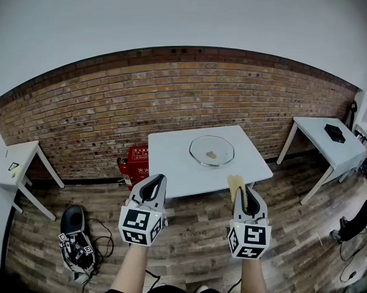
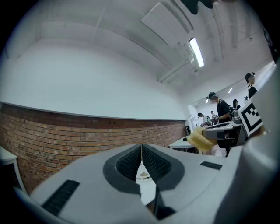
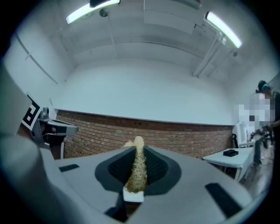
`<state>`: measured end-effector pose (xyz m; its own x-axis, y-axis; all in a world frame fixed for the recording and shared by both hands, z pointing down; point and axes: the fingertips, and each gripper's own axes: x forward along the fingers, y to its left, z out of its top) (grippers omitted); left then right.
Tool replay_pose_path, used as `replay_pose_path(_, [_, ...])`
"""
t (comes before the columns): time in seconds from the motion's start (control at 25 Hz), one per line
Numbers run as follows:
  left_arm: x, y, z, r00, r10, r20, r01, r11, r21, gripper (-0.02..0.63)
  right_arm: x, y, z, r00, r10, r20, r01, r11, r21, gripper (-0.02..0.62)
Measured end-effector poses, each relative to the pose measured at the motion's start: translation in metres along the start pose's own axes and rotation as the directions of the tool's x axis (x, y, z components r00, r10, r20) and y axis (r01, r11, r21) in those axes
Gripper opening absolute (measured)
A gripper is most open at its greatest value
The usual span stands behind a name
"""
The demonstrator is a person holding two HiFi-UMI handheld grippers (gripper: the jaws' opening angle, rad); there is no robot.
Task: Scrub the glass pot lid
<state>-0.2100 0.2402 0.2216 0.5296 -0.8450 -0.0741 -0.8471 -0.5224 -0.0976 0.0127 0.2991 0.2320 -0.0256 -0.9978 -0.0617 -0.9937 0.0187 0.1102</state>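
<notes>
The glass pot lid (image 1: 212,151) lies flat on the white table (image 1: 172,167), right of its middle, with a small brownish spot at its centre. A sliver of the lid (image 2: 144,176) shows through the jaws in the left gripper view. My left gripper (image 1: 153,185) hovers level before the table's near edge, shut with nothing between its pads. To its right, my right gripper (image 1: 238,189) is shut on a yellow scrubbing sponge (image 1: 235,184), which stands up between the pads (image 3: 136,168). Both grippers are short of the lid.
A red fire extinguisher box (image 1: 133,164) sits under the table at the left. Small white tables stand at far left (image 1: 14,162) and far right (image 1: 330,138), the latter bearing a black object (image 1: 334,133). A shoe and cables (image 1: 75,240) lie on the wooden floor. People stand at the right (image 2: 218,106).
</notes>
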Motion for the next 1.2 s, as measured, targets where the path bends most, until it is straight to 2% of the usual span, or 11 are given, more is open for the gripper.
replay_pose_path(0.56, [0.000, -0.005, -0.003, 1.000, -0.008, 0.002, 0.008, 1.000, -0.003, 0.014, -0.001, 0.002, -0.002, 1.000, -0.004, 0.014, 0.004, 1.000, 0.016, 0.057])
replay_pose_path(0.88, [0.005, -0.023, -0.010, 0.999, -0.029, -0.018, 0.029, 1.000, -0.012, 0.014, -0.008, -0.014, -0.005, 1.000, -0.018, 0.021, 0.017, 0.999, 0.048, 0.057])
replay_pose_path(1.2, [0.019, -0.045, -0.007, 1.000, -0.018, -0.021, 0.018, 1.000, -0.005, 0.014, -0.005, -0.035, -0.011, 1.000, 0.003, 0.024, -0.005, 0.998, 0.056, 0.057])
